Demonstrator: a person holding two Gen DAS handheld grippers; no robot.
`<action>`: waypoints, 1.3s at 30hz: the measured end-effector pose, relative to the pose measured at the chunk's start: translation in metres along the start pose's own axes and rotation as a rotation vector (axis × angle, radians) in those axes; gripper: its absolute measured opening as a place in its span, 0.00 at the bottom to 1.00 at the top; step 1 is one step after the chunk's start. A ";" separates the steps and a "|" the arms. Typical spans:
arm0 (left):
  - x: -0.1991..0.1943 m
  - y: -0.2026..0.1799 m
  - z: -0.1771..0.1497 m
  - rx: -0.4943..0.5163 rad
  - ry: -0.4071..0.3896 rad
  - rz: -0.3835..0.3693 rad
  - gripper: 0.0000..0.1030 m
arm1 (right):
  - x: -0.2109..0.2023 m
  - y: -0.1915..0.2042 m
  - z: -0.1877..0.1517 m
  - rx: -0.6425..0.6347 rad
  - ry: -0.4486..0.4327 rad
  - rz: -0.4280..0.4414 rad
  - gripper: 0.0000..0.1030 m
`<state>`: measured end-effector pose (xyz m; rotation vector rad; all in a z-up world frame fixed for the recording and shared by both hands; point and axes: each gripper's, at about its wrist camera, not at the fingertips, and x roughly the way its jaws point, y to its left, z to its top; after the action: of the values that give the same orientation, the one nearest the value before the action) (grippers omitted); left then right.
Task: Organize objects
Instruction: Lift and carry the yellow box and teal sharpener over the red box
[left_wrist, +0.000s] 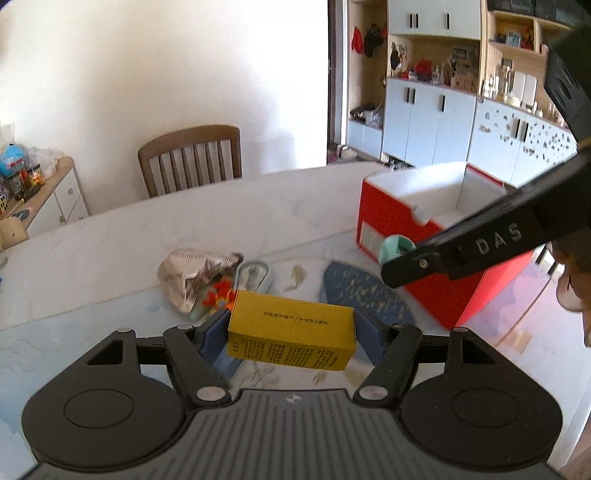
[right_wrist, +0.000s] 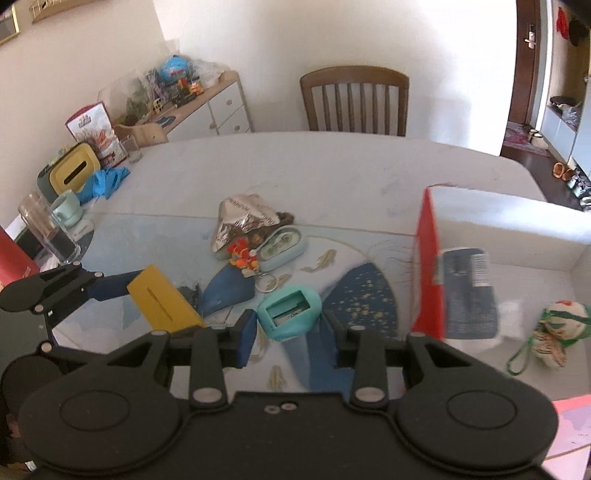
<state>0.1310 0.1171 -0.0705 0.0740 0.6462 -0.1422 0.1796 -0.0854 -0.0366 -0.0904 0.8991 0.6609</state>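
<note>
Sunlit tabletop (right_wrist: 332, 173) below: the right gripper (right_wrist: 288, 321) pinches a teal case (right_wrist: 290, 314), the red bin (right_wrist: 428, 280) just to its right. Left gripper (left_wrist: 291, 334) clamps a yellow box (left_wrist: 291, 334) crosswise, farther left, bin far-right.

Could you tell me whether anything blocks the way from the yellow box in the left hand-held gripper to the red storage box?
Yes: the right hand-held gripper, holding a teal case, hangs between the yellow box and the red storage box.
</note>
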 end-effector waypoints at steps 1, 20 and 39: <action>-0.002 -0.003 0.004 -0.003 -0.007 -0.001 0.70 | -0.004 -0.003 0.000 0.003 -0.005 -0.003 0.35; 0.002 -0.078 0.058 0.028 -0.056 -0.039 0.70 | -0.068 -0.081 -0.014 0.061 -0.075 -0.036 0.35; 0.070 -0.166 0.103 0.101 -0.002 -0.106 0.70 | -0.090 -0.182 -0.042 0.126 -0.065 -0.110 0.35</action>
<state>0.2214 -0.0661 -0.0351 0.1373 0.6412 -0.2772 0.2141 -0.2897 -0.0318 -0.0052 0.8650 0.5013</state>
